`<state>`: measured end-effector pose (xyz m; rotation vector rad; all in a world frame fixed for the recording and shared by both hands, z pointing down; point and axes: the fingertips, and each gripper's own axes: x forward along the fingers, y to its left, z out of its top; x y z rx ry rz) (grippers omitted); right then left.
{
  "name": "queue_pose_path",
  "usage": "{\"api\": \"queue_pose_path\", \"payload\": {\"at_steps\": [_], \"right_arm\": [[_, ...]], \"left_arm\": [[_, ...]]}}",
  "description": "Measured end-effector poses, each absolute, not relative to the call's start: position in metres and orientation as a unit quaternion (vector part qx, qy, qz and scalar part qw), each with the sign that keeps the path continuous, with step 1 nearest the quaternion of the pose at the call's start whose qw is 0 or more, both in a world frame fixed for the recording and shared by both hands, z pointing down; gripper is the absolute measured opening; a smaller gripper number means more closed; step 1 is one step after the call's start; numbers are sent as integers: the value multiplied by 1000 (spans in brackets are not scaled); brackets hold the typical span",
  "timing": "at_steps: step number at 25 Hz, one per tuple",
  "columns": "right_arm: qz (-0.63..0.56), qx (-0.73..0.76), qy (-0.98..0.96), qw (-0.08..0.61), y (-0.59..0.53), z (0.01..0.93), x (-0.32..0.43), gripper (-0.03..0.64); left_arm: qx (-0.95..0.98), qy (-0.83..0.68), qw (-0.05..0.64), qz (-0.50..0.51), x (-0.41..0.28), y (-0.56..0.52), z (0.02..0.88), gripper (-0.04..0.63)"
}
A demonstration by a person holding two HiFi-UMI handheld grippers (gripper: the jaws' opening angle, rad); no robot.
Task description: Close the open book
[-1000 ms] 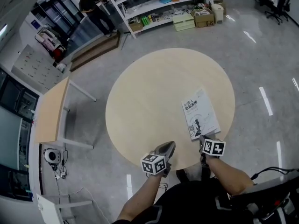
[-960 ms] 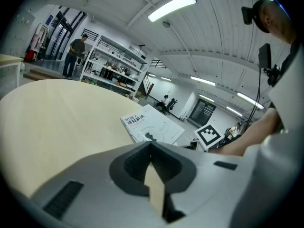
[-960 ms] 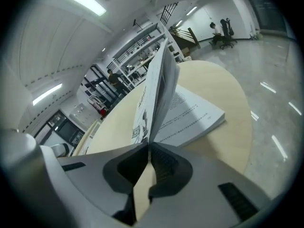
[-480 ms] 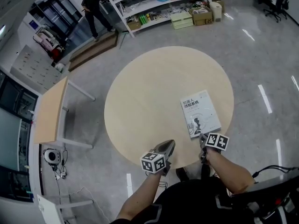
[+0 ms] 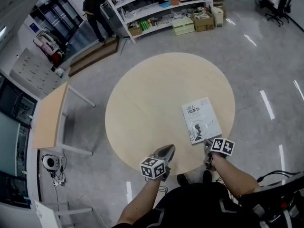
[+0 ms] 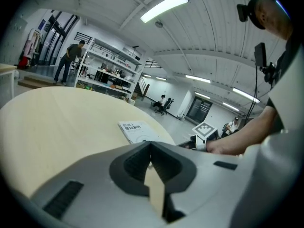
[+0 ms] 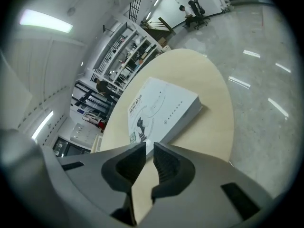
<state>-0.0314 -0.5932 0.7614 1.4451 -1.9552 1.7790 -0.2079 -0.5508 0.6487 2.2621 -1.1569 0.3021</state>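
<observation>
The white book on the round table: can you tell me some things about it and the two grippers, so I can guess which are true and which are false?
1. The white paperback book lies closed on the round pale wooden table. True.
2. The book sits in the middle of the table. False: it lies near the edge, on the right gripper's side.
3. The right gripper is holding the book. False: its fingers are opening with nothing between them, and the book lies just ahead.
4. The left gripper has its fingers together and holds nothing. True.
5. Two books lie on the table. False: only one.
</observation>
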Motion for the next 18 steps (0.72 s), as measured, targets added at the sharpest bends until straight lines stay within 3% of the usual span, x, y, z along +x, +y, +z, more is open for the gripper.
{"api": "queue_pose_path", "payload": {"at_steps": [8,18], "right_arm": [[542,424,-725,-37,-627,671,-22,19],[272,360,-892,37,-648,532,-37,0]], "left_arm": [[845,-451,283,52,-217,-569,617,-3],[870,-442,216,20,-225,-583,548,-3]]}}
